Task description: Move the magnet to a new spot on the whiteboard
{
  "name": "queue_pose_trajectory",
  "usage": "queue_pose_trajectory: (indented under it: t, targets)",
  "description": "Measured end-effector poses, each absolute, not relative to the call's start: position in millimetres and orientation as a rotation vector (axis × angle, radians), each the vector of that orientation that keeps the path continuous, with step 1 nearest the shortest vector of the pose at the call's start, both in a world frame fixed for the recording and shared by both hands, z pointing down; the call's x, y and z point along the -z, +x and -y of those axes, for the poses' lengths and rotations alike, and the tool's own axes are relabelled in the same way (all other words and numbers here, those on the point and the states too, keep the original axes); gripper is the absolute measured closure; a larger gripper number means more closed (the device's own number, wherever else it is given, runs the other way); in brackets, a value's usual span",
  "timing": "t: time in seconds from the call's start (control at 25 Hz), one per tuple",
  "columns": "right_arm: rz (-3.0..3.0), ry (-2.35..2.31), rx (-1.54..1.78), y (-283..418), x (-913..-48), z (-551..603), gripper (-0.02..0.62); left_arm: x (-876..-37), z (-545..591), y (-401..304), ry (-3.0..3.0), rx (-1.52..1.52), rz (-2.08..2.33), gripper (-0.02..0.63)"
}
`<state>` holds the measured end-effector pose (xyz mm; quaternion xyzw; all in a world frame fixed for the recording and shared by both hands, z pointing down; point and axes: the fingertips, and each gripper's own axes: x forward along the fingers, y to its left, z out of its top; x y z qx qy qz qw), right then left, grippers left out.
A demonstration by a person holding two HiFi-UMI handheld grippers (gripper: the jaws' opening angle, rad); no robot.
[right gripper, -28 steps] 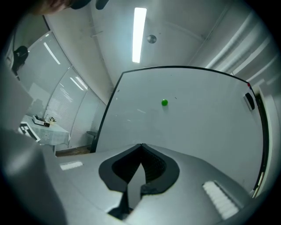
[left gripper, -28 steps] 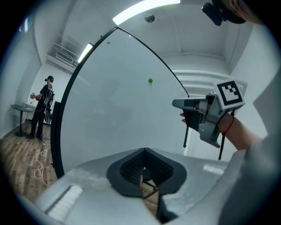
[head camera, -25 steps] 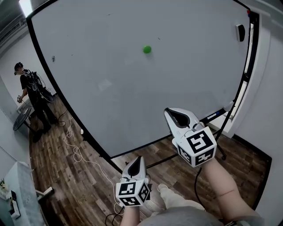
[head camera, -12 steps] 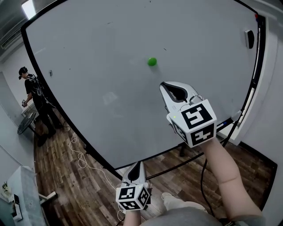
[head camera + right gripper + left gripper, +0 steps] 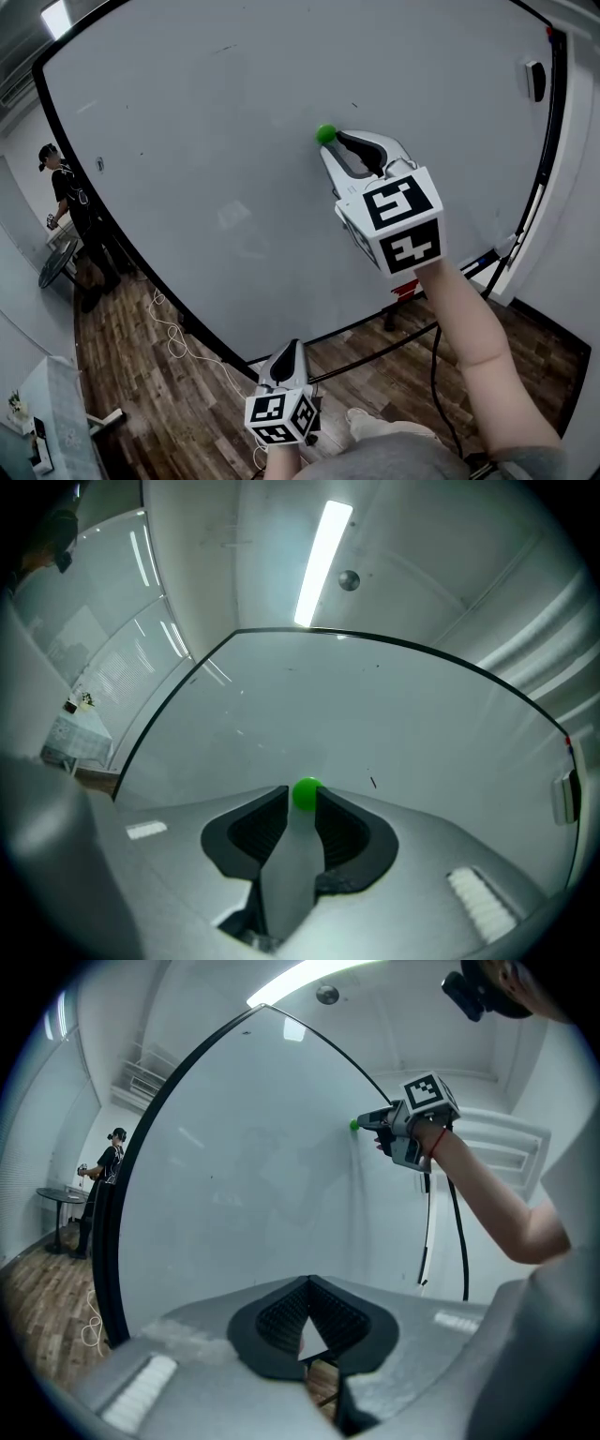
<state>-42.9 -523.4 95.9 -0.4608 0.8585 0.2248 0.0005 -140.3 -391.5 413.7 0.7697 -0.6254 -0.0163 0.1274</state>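
A small green round magnet (image 5: 325,134) sticks to the large whiteboard (image 5: 206,103) a little above its middle. My right gripper (image 5: 334,142) is raised to the board with its tips on either side of the magnet; the jaws are opening. In the right gripper view the magnet (image 5: 306,793) fills the gap at the fingertips (image 5: 279,803), and I cannot see the pads pressing it. The left gripper view shows the magnet (image 5: 355,1126) and the right gripper (image 5: 367,1127) from the side. My left gripper (image 5: 292,346) hangs low, well clear of the board, shut and empty (image 5: 307,1282).
A person (image 5: 67,202) stands at the far left by a round table (image 5: 54,264). A black eraser (image 5: 535,81) sits near the board's right edge. A white cable (image 5: 169,330) trails over the wooden floor. The board's stand and a tray with markers (image 5: 469,261) are at the lower right.
My right gripper has risen up the board from below right to the magnet, and its jaws have parted around it. The left gripper has stayed low.
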Motion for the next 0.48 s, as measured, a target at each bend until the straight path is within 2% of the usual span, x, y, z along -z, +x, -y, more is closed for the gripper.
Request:
queue_pose_trajectory:
  t: [0.16, 0.48]
  targets:
    - [-2.703, -1.484, -0.727, -49.2, -93.5, 531.9, 0.444, -413.7, 391.8, -144.7, 2.232, 0.041, 1.827, 0.602]
    - [-2.690, -1.532, -0.764, -54.8, -88.4, 542.1, 0.452, -412.4, 391.9, -151.5, 2.214, 0.062, 1.841, 0.601]
